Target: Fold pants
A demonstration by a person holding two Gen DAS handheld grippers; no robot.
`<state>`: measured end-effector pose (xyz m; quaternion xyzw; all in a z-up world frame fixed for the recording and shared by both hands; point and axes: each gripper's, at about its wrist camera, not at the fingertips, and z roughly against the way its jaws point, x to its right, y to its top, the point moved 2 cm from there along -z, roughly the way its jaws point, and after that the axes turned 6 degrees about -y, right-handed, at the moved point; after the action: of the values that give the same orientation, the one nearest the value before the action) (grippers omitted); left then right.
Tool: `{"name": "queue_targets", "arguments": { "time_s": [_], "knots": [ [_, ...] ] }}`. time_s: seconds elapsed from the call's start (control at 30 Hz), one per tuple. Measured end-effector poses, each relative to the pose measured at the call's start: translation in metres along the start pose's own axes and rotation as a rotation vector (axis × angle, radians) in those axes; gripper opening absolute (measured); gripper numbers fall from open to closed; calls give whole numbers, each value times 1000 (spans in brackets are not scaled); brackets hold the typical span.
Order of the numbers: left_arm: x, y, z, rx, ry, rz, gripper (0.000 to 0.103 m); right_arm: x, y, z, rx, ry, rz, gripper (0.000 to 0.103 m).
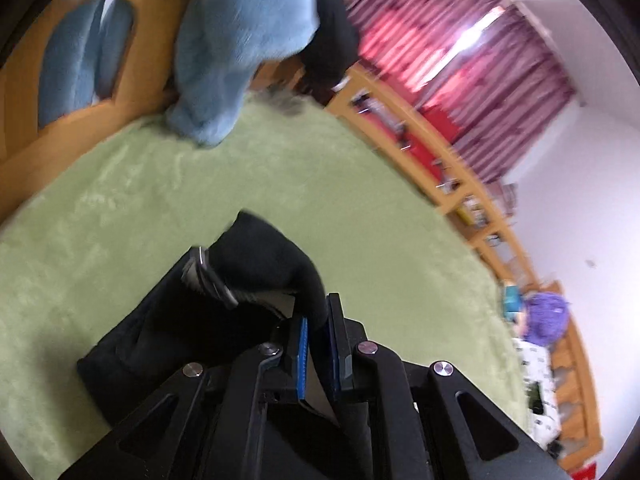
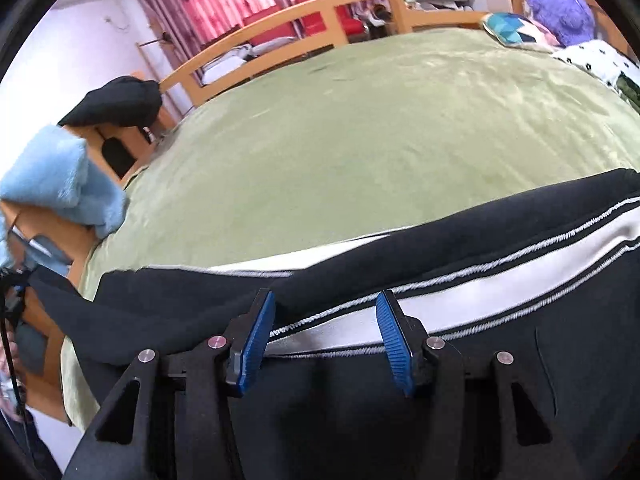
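- The left claw (image 1: 318, 334) has its blue-padded jaws pressed together on a bunched fold of the black fleece-like pants with a white side stripe (image 1: 256, 276); the pinched cloth stands up in a soft peak above the green plush bed cover (image 1: 280, 184), while the rest of that end trails down onto the cover.
- In the right wrist view the pants (image 2: 440, 240) lie across the near edge of the bed, the white stripe with its stitched borders running left to right.
- The right claw (image 2: 326, 340) stands spread, its blue pads (image 2: 256, 336) hanging over the stripe on either side; whether they touch the cloth cannot be told, and nothing is pinched.
- The fabric looks thick, limp and light: it likely sags and drapes from any single hold, so a fold probably needs both ends carried together.
- A sensible hold for the right claw seems to be the hem or waistband edge near the stripe, where layers stack and give the pads something to bite.
- The plush cover may drag on the cloth, so lifting seems safer than sliding.
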<state>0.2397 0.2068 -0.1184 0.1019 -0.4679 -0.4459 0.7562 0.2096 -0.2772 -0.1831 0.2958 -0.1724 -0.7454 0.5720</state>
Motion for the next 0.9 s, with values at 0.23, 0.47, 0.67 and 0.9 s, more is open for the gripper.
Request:
{"name": "queue_targets", "arguments": {
  "time_s": [0.23, 0.47, 0.67, 0.9],
  "knots": [
    [-29, 1, -50, -69, 90, 61, 56, 14, 13, -16, -1, -51, -10, 53],
    [-48, -5, 2, -53, 94, 11, 74, 2, 12, 7, 63, -49, 39, 55],
    [-69, -46, 14, -138, 58, -25, 73, -18, -14, 34, 75, -35, 89, 55],
    [-95, -73, -12, -145, 134, -1, 50, -9, -48, 44, 8, -77, 61, 55]
  ]
}}
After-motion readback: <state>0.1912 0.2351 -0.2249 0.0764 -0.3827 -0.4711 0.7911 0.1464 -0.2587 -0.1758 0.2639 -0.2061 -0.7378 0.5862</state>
